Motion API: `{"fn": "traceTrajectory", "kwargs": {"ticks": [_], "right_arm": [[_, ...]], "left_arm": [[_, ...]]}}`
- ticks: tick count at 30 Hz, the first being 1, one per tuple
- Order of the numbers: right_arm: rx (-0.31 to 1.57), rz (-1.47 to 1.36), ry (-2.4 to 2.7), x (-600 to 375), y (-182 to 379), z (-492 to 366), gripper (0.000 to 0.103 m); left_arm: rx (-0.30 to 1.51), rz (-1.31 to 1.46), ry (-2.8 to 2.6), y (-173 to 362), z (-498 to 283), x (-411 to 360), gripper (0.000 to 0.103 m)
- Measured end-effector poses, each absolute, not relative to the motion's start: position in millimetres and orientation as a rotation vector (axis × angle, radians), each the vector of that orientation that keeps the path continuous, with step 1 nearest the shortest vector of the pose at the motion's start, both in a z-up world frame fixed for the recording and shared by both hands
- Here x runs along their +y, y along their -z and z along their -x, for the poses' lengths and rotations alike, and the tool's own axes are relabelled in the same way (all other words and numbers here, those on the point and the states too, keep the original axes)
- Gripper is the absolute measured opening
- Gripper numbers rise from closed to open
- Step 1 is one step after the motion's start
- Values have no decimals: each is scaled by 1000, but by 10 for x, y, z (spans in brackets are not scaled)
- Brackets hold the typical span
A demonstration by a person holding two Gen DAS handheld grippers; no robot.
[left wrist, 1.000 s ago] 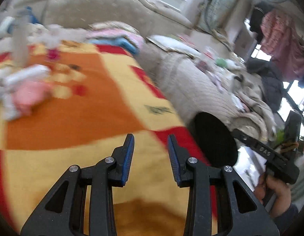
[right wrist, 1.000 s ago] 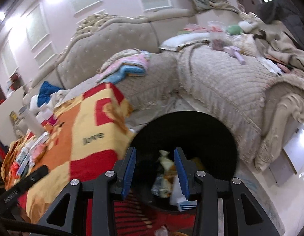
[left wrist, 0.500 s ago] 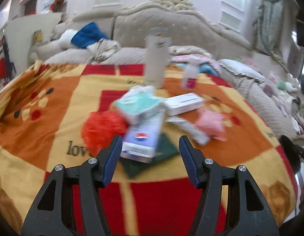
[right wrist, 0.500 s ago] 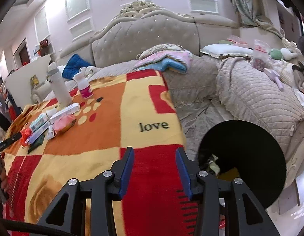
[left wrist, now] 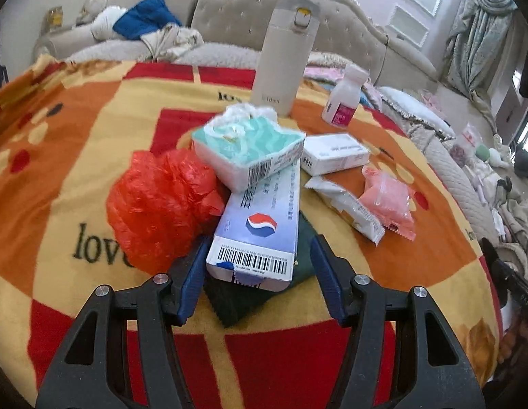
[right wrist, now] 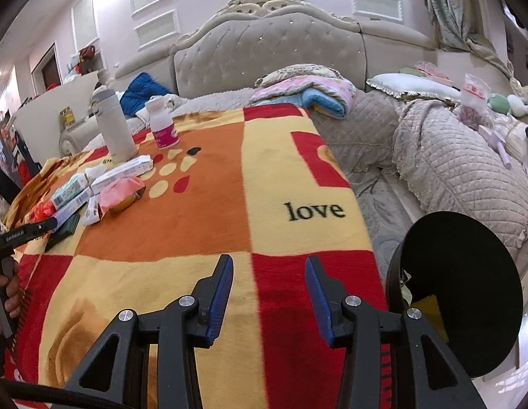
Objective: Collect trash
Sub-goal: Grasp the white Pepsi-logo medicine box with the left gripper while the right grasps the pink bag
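Note:
In the left wrist view a pile of trash lies on the blanket-covered table [left wrist: 59, 170]: a long white-and-blue box [left wrist: 260, 225] on a dark green packet [left wrist: 250, 293], a teal tissue pack [left wrist: 250, 146], a crumpled red plastic bag [left wrist: 161, 204], a white box [left wrist: 335, 158], a white wrapper [left wrist: 349, 204] and a pink sachet [left wrist: 388, 204]. My left gripper [left wrist: 257, 276] is open, its jaws either side of the long box's near end. My right gripper [right wrist: 269, 293] is open and empty above the blanket, beside the black bin [right wrist: 458, 289].
A white flask [left wrist: 284, 54] and a white bottle with a pink label [left wrist: 344, 99] stand behind the pile. A beige sofa [right wrist: 451, 163] with folded blankets and clutter runs behind and to the right. The left gripper's side shows at the far left of the right wrist view [right wrist: 22, 233].
My left gripper swung from the bin side to the pile, opened wider and closed in on the long box. My right gripper rose from over the bin and turned toward the table.

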State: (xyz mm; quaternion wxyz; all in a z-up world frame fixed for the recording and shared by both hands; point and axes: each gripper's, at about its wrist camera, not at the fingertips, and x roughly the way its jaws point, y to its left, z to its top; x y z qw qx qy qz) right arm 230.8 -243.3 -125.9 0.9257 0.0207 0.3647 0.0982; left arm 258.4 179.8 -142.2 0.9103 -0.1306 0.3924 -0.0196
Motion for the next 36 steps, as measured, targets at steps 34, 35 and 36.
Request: {"fn": "traceTrajectory", "kwargs": {"ticks": [34,35,36], "right_arm": [[866,-228,-530,-555,1456,-3462,72],[889,-236,-526,-518,1492,-3532,72],[899,-230,-523,-481,1509,-3576,72]], "left_arm": [[760,228,206,1514,-1528,1268,44],[762,239,210,1518,-1533,1280,44],[762,246,211,1521,-1535,1289,44]]}}
